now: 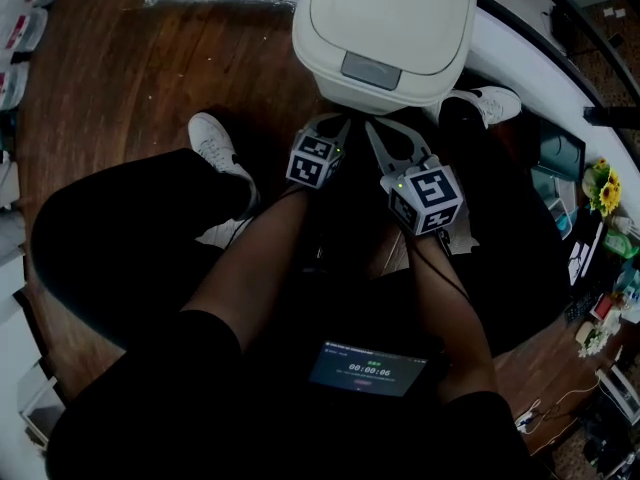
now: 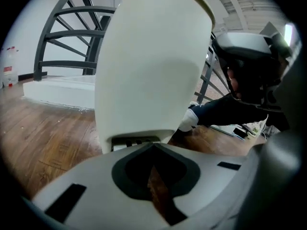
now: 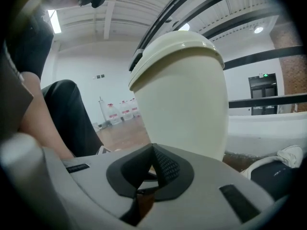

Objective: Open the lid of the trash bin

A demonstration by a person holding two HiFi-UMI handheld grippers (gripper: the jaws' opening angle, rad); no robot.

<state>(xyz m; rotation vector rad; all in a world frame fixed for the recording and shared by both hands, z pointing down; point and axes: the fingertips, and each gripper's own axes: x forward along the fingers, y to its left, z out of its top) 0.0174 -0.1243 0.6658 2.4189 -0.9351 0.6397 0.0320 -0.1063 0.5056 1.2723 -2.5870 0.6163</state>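
- On the wooden floor (image 1: 120, 68), close against a curved white ledge (image 1: 540, 58), stands the cream trash bin (image 1: 385, 83), just ahead of the person's knees.
- Its lid (image 1: 390, 8) lies shut on the rim, with a grey tab (image 1: 371, 69) at the front edge. Whatever is inside cannot be seen.
- The left claw (image 2: 153, 145) has its jaws pressed together on nothing and points at the bin's lower wall, near it.
- The right claw (image 3: 152, 148) is likewise closed and empty, aimed at the bin's side below the lid.
- A white shoe (image 1: 215, 143) rests on the floor left of the bin.
- A dark steel staircase (image 2: 72, 28) rises behind the bin.
- A lit screen (image 1: 368, 368) lies on the person's lap.
- Yellow flowers (image 1: 605, 190) sit at the right edge.
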